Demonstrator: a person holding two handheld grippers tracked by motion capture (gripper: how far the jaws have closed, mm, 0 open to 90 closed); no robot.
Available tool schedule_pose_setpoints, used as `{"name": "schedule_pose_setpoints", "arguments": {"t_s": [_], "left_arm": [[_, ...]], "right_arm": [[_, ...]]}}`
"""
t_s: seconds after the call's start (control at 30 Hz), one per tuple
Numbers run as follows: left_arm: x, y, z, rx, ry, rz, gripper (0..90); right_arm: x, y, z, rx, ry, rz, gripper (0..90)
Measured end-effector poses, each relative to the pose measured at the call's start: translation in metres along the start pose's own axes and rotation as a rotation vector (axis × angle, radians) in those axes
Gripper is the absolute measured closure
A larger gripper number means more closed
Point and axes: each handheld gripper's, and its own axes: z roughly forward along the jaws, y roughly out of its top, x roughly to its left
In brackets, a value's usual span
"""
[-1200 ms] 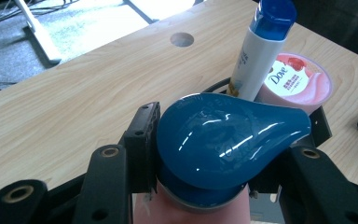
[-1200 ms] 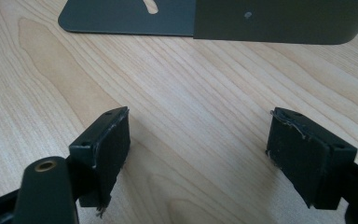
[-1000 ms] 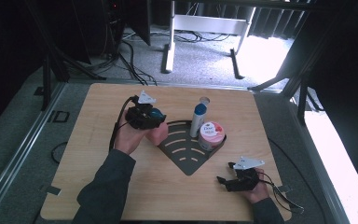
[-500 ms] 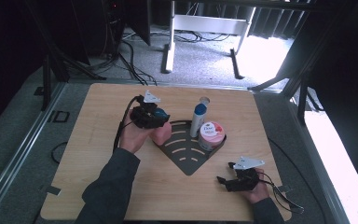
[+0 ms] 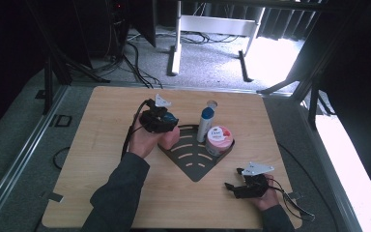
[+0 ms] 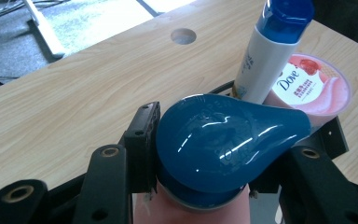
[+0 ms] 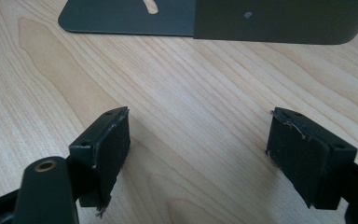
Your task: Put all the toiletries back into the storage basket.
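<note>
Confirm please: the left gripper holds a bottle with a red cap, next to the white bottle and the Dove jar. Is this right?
Not quite. The cap of the bottle in the left gripper is blue, not red, as the left gripper view shows. The rest stands: it is beside the white bottle and the Dove jar.

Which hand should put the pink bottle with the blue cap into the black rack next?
The left. Its left gripper already clamps the pink bottle by its blue cap, right at the black rack edge. The right gripper is open, holds nothing, and sits on the table nearer the person.
</note>
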Motion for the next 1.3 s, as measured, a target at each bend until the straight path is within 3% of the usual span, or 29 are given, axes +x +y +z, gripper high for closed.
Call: {"name": "schedule_pose_setpoints", "arguments": {"t_s": [0.73,1.3], "left_arm": [[-0.008,0.008,0.023,0.009,0.019,-0.008,52.8],[-0.015,0.010,0.049,0.036,0.008,-0.014,52.7]], "right_arm": [[0.000,0.000,0.000,0.000,0.000,0.000,21.0],[0.000,0.000,0.000,0.001,0.000,0.001,20.9]]}}
